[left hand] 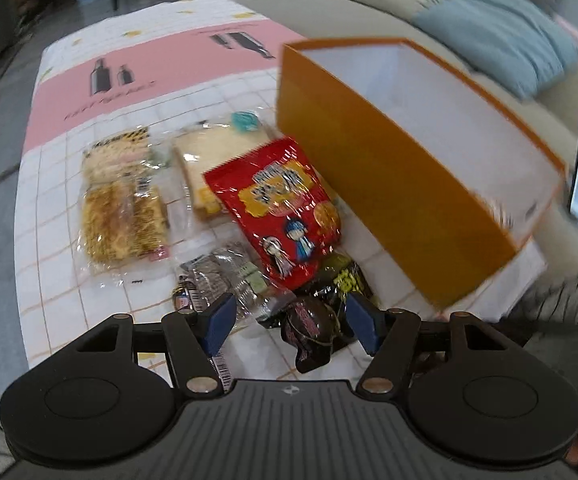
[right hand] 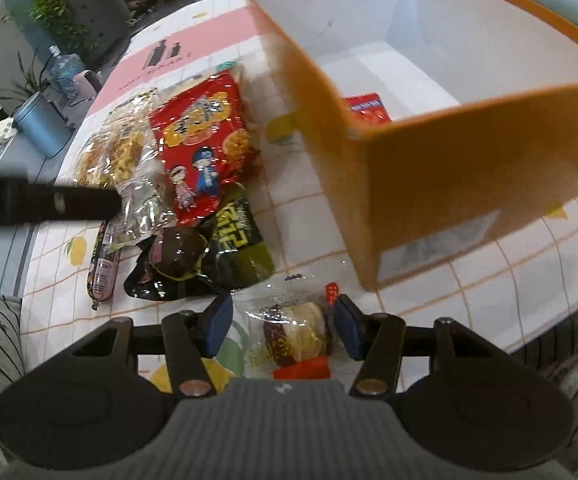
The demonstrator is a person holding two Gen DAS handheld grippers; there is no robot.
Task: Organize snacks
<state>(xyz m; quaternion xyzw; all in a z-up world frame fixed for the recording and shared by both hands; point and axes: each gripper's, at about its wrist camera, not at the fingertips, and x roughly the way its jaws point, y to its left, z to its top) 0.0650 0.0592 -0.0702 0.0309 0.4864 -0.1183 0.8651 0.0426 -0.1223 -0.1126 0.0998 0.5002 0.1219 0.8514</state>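
Snacks lie in a loose heap on the tabletop (right hand: pixel 489 280), just left of the orange box (right hand: pixel 469 152) where I judge they are meant to go; one red packet (right hand: pixel 367 109) already sits on the box floor. My right tool (right hand: pixel 283 322) hangs over a small clear-wrapped snack (right hand: pixel 299 330) with a red tag, which lies apart from the heap and close to the near corner of the box. Its jaws stand part-way apart on either side of the wrapper, and I cannot see either pad pressing on it, so I count the snack as not yet held. To do this well I should centre the pads on the firm round middle rather than on the loose film, close until the wrapper stops sliding, then lift clear of the box wall before I carry it over the rim. My left tool (left hand: pixel 289 322) stands fairly wide with nothing gripped, poised above a dark brown packet (left hand: pixel 311 330) at the near edge of the heap, beside a black and green packet (left hand: pixel 347 280) and below the big red bag (left hand: pixel 277 204). The yellow noodle packs (left hand: pixel 121 200) lie further left. The dark packet overlaps its neighbours, so I would take it by its free end, lest I drag the others along.
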